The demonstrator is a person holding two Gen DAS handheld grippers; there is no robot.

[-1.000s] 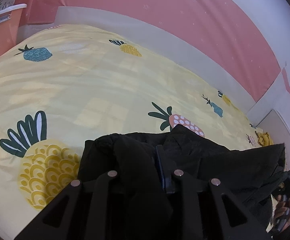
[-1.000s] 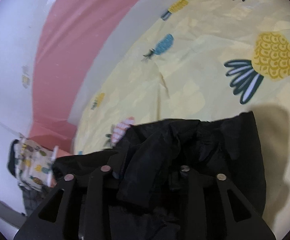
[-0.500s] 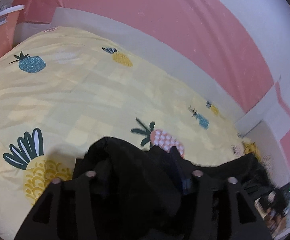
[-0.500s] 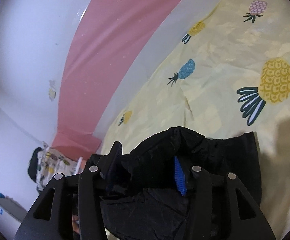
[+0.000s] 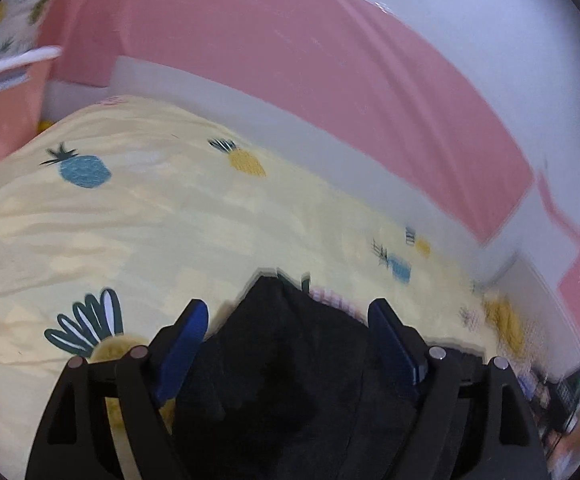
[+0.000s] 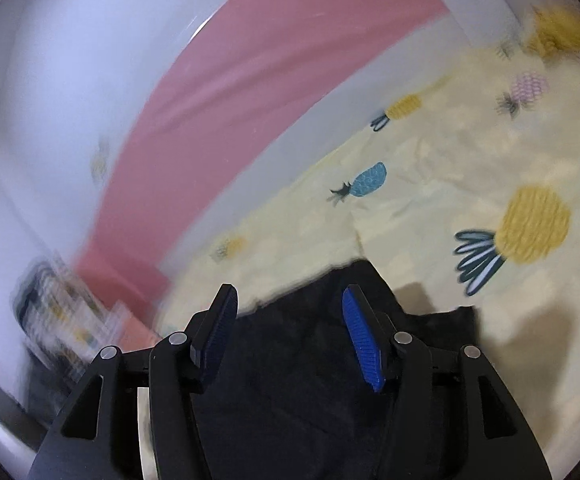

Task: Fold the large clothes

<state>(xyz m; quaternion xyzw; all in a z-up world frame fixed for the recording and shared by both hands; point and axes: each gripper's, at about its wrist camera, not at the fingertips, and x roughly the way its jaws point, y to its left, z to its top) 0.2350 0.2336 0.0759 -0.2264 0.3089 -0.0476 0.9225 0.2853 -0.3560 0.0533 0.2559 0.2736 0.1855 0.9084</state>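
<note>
A black garment [image 5: 290,360] lies bunched on the yellow pineapple-print bedsheet [image 5: 130,220]. My left gripper [image 5: 288,312] is open, its blue-padded fingers [image 5: 182,344] spread to either side of the garment's peak, just above it. In the right wrist view the same black garment [image 6: 290,360] lies below my right gripper [image 6: 290,300], which is also open with its blue pads [image 6: 364,344] apart over the cloth. Neither gripper holds the fabric. Both views are motion-blurred.
The bed [image 6: 490,140] runs along a pink and white wall [image 5: 290,52]. A pink piece of furniture [image 5: 2,92] stands at the bed's far left. Pineapple-print cloth [image 6: 62,308] hangs at the left in the right wrist view. Dark clutter [image 5: 562,396] sits beyond the bed's right end.
Both grippers were shut on the black garment a second ago. They have opened and let it go, and both cameras have tilted upward and pulled back from the cloth.
</note>
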